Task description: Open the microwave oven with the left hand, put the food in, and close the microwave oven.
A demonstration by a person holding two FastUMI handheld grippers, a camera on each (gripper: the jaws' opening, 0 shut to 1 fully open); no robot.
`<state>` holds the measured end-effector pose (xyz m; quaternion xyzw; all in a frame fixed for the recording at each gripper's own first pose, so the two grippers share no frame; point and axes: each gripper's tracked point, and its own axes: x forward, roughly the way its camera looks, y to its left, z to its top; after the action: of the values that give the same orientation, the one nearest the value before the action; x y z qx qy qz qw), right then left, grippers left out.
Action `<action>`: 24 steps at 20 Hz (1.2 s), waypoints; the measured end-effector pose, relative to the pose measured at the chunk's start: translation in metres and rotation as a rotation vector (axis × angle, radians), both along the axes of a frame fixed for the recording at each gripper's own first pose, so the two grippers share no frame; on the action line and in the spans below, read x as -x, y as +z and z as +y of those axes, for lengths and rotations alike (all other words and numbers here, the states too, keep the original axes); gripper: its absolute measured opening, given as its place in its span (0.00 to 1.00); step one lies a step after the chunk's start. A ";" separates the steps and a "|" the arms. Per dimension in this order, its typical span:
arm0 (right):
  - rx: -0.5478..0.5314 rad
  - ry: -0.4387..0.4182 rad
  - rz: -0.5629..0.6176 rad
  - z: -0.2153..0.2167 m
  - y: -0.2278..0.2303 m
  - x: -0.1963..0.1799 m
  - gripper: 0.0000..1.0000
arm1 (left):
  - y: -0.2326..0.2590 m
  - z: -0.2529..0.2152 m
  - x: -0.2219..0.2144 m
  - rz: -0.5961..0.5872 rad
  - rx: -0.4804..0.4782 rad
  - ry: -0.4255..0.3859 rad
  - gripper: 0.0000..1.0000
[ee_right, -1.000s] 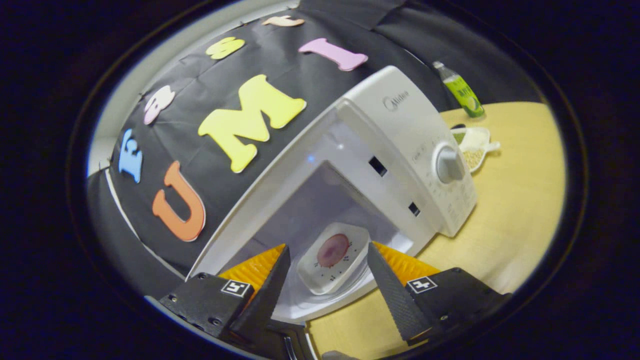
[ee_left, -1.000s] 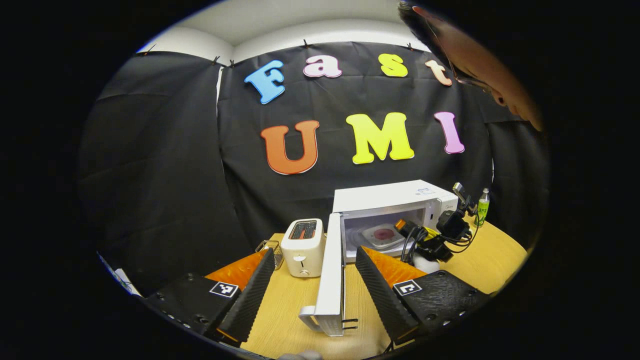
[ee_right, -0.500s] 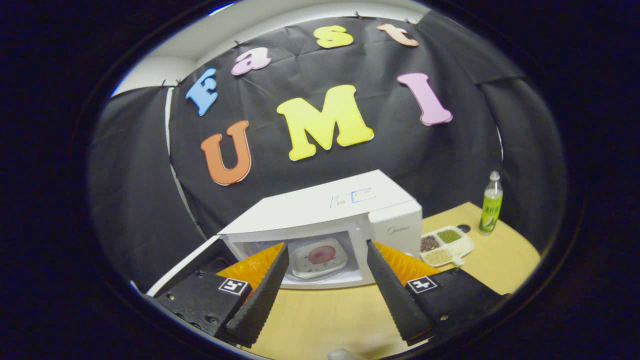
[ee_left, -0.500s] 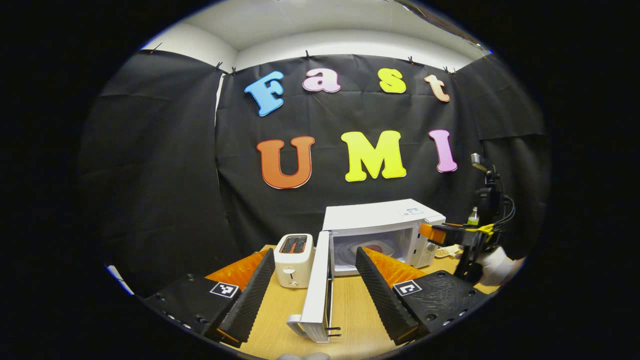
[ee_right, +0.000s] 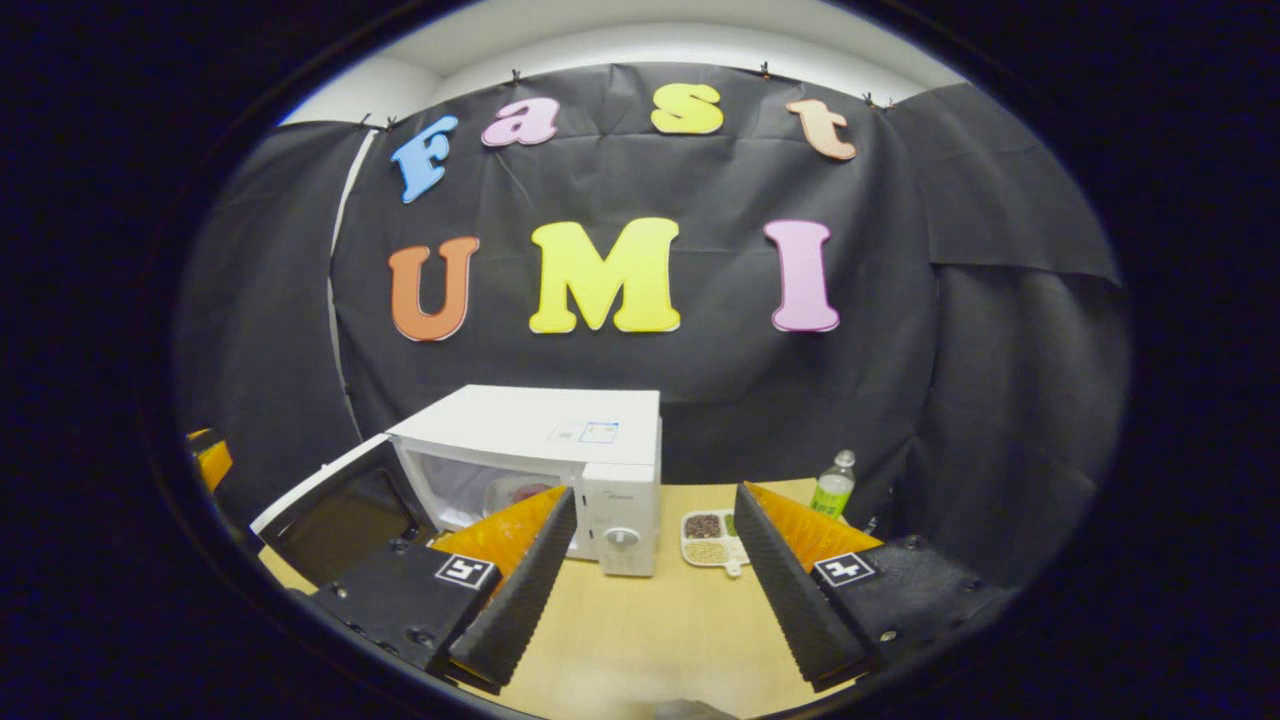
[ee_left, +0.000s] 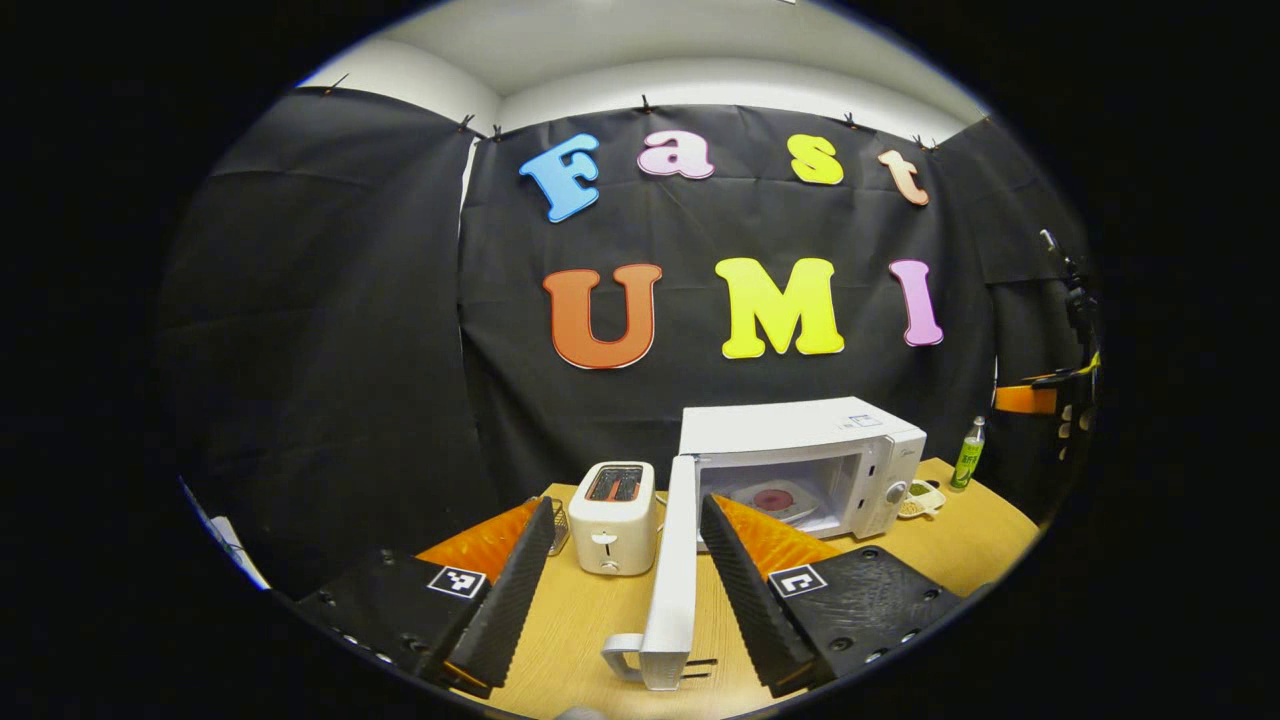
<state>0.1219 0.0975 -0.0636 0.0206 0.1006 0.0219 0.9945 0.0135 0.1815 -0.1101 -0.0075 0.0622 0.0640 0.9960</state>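
The white microwave [ee_left: 800,435] stands at the back of the wooden table [ee_left: 590,610], its door [ee_left: 682,560] swung wide open and seen edge-on, handle [ee_left: 628,652] nearest me. Inside the cavity lies a white plate with reddish food [ee_left: 775,498]. My left gripper [ee_left: 627,505] is open and holds nothing; the door's edge sits between its fingers but clear of them. My right gripper [ee_right: 655,493] is open and holds nothing, well back from the microwave [ee_right: 560,430], whose open door [ee_right: 340,510] is at the left. Part of the right gripper [ee_left: 1045,400] appears high at the far right.
A white toaster [ee_left: 612,515] stands left of the open door. A divided snack tray [ee_right: 708,537] and a green bottle [ee_right: 832,485] sit to the right of the microwave. Bare tabletop [ee_right: 640,630] lies in front of the microwave.
The right gripper has drawn back from the microwave cavity, open, leaving the plate inside, and has swung up and to the right. The left gripper has barely shifted; the door stays open.
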 end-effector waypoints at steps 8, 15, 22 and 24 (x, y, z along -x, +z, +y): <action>-0.032 -0.064 -0.001 -0.044 0.023 0.031 1.00 | -0.019 0.011 -0.003 0.012 -0.024 -0.008 0.63; -0.082 -0.070 0.046 -0.041 0.018 0.045 1.00 | -0.047 0.035 0.002 0.043 -0.001 0.004 0.00; -0.117 -0.120 0.078 -0.048 0.010 0.059 1.00 | -0.113 0.049 0.006 0.128 0.068 -0.039 0.00; -0.122 -0.128 0.091 -0.049 0.006 0.062 0.92 | -0.134 0.053 0.007 0.167 0.043 -0.038 0.00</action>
<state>0.0598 0.0488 -0.0573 0.0886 0.1428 -0.0364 0.9851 0.0068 0.2347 -0.2442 -0.0224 0.1467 0.0443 0.9879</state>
